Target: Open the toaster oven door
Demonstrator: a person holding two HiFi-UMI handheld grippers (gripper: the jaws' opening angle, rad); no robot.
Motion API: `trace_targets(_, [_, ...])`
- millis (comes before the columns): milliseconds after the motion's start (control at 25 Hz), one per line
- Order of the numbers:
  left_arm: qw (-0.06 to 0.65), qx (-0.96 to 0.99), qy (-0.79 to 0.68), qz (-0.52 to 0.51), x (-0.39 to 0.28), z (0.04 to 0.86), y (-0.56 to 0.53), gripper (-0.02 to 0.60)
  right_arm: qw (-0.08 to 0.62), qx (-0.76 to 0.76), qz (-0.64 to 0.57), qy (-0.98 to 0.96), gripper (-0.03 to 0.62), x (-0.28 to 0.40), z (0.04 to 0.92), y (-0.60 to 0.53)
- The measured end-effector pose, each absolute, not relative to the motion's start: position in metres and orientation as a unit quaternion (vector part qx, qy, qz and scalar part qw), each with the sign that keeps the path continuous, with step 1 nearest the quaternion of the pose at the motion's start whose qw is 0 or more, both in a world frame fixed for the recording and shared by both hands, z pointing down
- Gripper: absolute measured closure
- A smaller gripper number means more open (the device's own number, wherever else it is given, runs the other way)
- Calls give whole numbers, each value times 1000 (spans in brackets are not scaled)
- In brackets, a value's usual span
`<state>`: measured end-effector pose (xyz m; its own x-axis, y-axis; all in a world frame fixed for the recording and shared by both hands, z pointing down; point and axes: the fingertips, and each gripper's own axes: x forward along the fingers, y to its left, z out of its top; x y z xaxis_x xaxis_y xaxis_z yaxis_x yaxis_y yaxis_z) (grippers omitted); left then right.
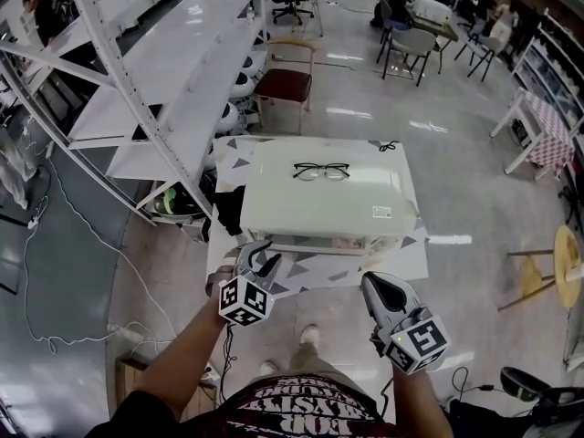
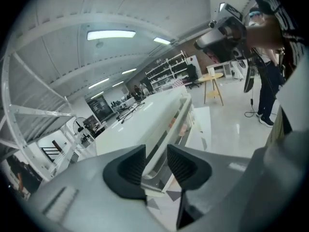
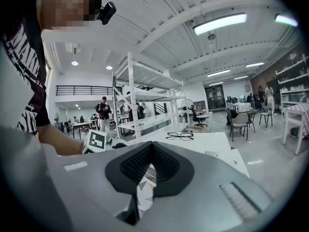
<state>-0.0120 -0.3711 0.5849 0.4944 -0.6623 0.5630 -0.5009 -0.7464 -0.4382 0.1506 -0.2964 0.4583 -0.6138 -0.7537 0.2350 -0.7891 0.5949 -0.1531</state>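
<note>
We hold the left tongs [image 1: 265, 265] open just off the toaster oven's [image 1: 324, 194] front-left corner, likely lining up on its door [image 1: 315, 242]. The right tongs [image 1: 380, 288] are closed and empty, idle before its front.

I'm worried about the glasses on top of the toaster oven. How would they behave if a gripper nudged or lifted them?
The glasses look thin-framed, so they are probably light and easy to bend. They rest on the toaster oven's smooth, glossy top, so a nudge would likely slide them rather than tip or roll them.
</note>
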Motion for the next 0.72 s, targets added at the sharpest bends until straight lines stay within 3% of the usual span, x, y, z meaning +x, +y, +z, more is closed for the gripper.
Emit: trace_targets(720, [131,-844,330,-402,-9,612,-384,428,48,430,147,-890,568,154,468,-278])
